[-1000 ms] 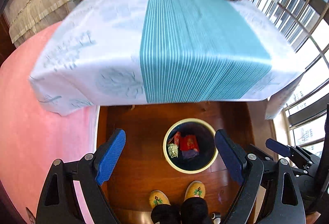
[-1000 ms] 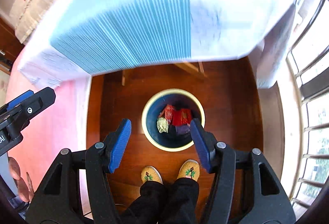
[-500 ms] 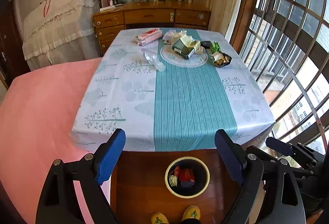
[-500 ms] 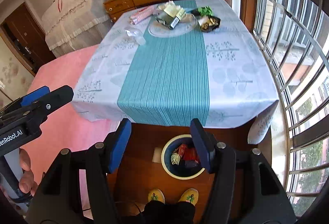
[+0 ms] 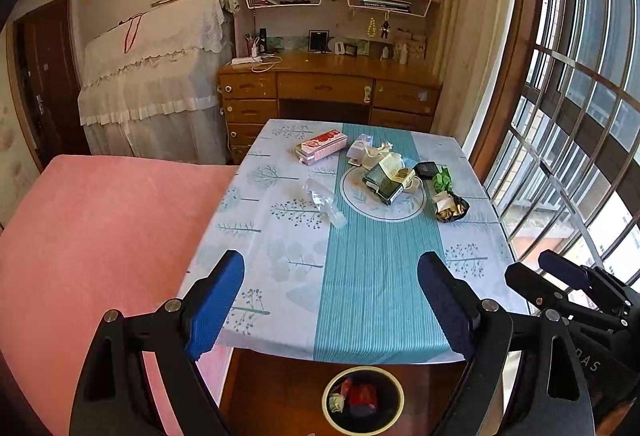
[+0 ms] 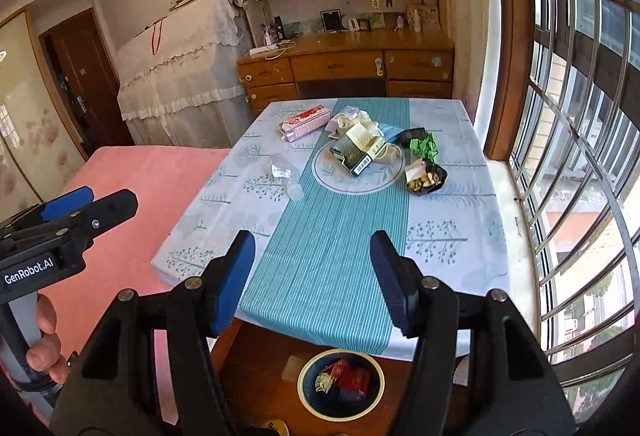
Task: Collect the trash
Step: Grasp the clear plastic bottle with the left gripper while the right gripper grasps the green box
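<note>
Below both cameras, at 6 o'clock on the wood floor, stands the trash bin [image 5: 363, 400] — part-filled with red wrappers and a crumpled greenish scrap; what lies deeper in it is too dark to read. Left gripper [image 5: 331, 306]: jaws wide apart, nothing between the blue pads. Right gripper [image 6: 313, 278]: jaws likewise spread, empty.

Table [image 6: 448, 236] at 12 o'clock, covered by a white-and-teal cloth. Uncollected trash sits at its far end: dark green carton [image 5: 389, 180] on a round printed mat, pink box [image 5: 321, 146] at about 11 o'clock of it, clear plastic bottle [image 5: 325, 201] lying at 9 o'clock, black snack bag [image 5: 451, 207] at 3 o'clock, green wrapper [image 6: 425, 145] just behind the bag. Crumpled white pieces behind the carton — cannot tell what they are.

Right view, lower left: a hand [image 6: 42, 346] grips the left tool's handle, partly cut off by the frame edge.
</note>
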{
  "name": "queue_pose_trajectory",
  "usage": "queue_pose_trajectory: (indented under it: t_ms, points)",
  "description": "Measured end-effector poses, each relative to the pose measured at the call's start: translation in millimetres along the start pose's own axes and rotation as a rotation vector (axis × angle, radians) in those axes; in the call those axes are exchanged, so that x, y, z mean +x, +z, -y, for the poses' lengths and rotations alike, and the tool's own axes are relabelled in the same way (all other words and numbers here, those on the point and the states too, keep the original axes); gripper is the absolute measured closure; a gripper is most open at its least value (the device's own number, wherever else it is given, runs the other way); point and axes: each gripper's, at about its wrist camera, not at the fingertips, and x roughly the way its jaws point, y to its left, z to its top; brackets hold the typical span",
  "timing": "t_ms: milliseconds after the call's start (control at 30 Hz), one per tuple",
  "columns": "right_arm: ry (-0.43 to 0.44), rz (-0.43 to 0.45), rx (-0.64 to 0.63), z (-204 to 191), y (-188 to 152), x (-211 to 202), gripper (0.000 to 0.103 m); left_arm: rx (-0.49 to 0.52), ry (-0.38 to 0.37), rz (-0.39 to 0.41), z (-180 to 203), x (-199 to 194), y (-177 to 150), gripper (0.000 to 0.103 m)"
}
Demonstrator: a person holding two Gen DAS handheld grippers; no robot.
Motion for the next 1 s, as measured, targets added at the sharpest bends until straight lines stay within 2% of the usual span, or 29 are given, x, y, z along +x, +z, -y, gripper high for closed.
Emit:
queue_pose_trajectory:
  t_ms: [167, 300, 467, 633, 800, 1000]
  points:
    - [-0.014, -0.008, -0.019, 5.4, 30.8, 36.6, 0.046, -0.011, 0.001, -0.029, -7.2, 28.0, 21.4, 0.013]
    - [-0.034, -0.038, -0.013, 12.4, 47.2, 87.1, 0.046, -0.026, 0.018, -0.069, -16.8, 77.4, 39.2, 0.013]
    - [-0.098, -0.076, 0.025, 31.0, 67.9, 162.4, 0.046, -0.072, -0.053, -0.192, -34.8, 176.7, 65.7, 0.013]
    - [-0.12, -0.155, 0.14, 59.4, 86.6, 251.6, 0.046, -0.127, -0.119, -0.347, -52.3, 297.4, 88.6, 0.015]
    - [-0.152, -0.225, 0.228, 86.2, 90.5, 337.9, 0.047, -0.165, -0.164, -0.49, -54.4, 409.2, 91.9, 0.025]
    - [-0.168, -0.281, 0.309, 111.2, 89.7, 411.7, 0.048, -0.186, -0.202, -0.567, -46.6, 485.9, 86.8, 0.03]
